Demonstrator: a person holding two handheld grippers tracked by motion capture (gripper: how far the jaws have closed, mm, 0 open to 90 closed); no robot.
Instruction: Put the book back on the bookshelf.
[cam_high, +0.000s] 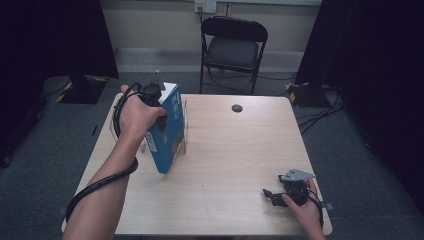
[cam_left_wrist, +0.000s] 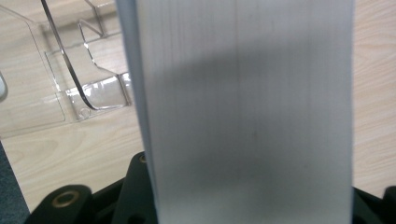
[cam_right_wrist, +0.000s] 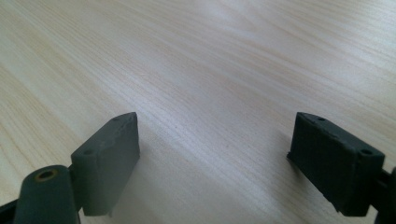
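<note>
Left gripper (cam_high: 156, 102) clamped on the top edge of the blue book (cam_high: 167, 131), tilted, one corner on the table (cam_high: 235, 165) beside the clear rack (cam_high: 184, 122); right gripper (cam_high: 274, 196) idle, jaws apart; risk: book pivots, slips or knocks rack.

On the left part of the desk (cam_high: 225, 165) the blue book (cam_high: 167, 131) stands tilted against the clear plastic stand (cam_high: 184, 125) and blocks the way there. The middle and the right part of the desk lie bare, up to the right gripper (cam_high: 274, 195) near the front edge.
</note>
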